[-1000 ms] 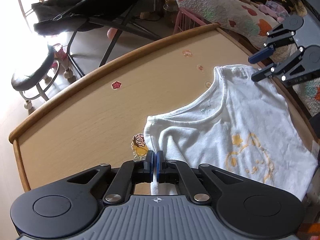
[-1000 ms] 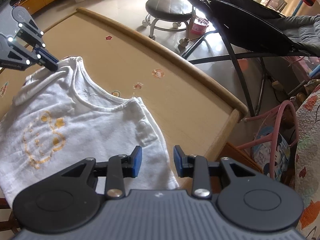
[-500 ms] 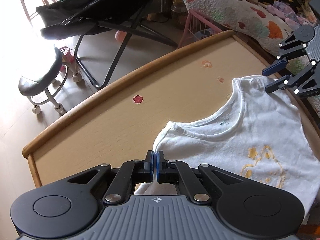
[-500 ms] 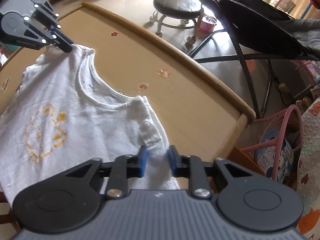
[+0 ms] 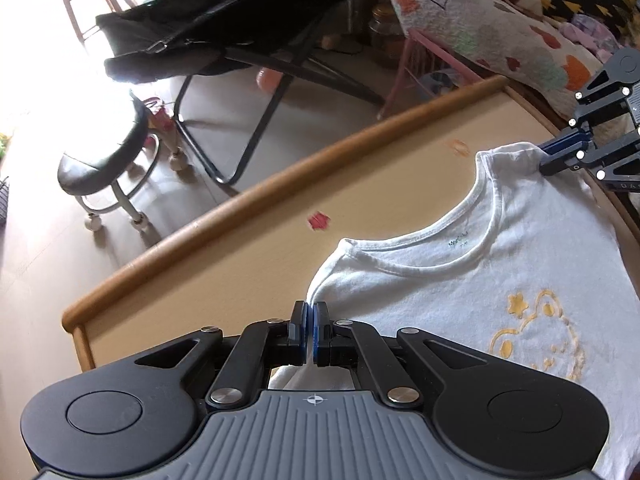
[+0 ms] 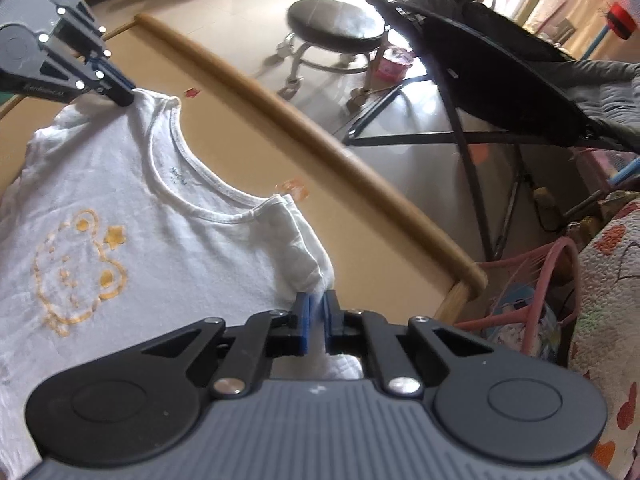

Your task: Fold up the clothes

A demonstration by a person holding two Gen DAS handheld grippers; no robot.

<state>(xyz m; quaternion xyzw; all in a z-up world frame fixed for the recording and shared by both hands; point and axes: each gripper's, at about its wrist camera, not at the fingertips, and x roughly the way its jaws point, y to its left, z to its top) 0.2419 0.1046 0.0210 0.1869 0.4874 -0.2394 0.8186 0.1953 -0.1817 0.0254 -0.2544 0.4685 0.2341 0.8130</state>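
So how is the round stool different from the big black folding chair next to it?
The stool is small and low, with a round padded seat; the folding chair is much bigger, with a long slanted fabric seat. The stool stands on pale metal legs with little wheels; the folding chair rests on crossed black bars with no wheels showing. Both have black seats and stand on the floor past the table's wooden edge.

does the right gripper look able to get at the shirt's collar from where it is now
Probably not right away: the right gripper has its jaws closing on the sleeve of the white shirt, so it is occupied. Nothing lies over the collar itself.
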